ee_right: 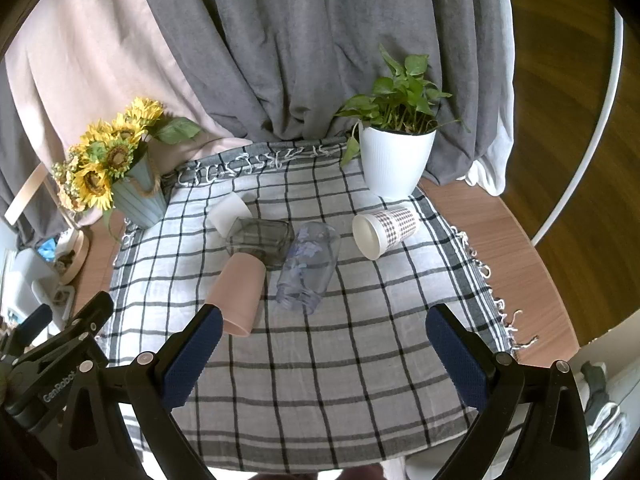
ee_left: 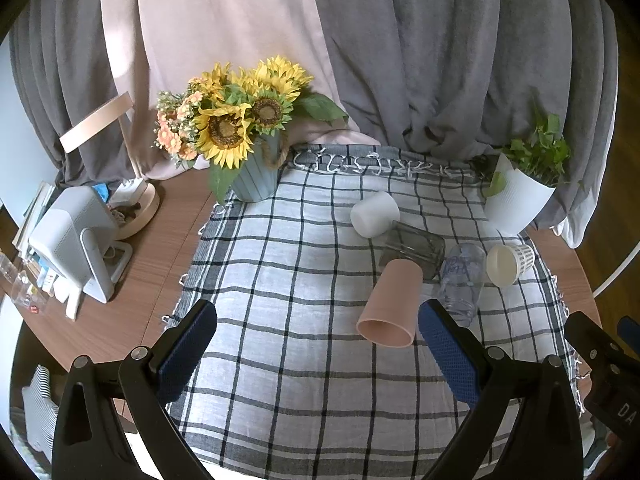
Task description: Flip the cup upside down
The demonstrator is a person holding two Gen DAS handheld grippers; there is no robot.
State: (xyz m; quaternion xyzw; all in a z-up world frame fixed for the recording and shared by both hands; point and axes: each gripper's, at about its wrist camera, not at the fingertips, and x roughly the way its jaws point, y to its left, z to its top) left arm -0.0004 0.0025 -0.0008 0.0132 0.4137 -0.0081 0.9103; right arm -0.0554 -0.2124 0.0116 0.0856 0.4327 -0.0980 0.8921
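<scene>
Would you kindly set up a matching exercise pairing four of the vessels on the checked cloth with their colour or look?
Things:
1. cup nearest the grippers
2. bottle
3. paper cup
4. plant pot

Looks:
A. white, ribbed, upright
B. plain pink, lying down
C. clear plastic, lying down
D. houndstooth print, lying down

Pairs: 1-B, 2-C, 3-D, 4-A

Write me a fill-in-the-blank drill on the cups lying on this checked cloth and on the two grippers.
1. The pink cup lies on its ____, not upright.
2. The paper cup with the houndstooth pattern lies nearest the white pot holding a ____ plant.
3. Both the left gripper and the right gripper are ____, holding nothing.
4. The clear bottle lies between the pink cup and the ____ cup.

Missing words: side; green; open; paper
</scene>
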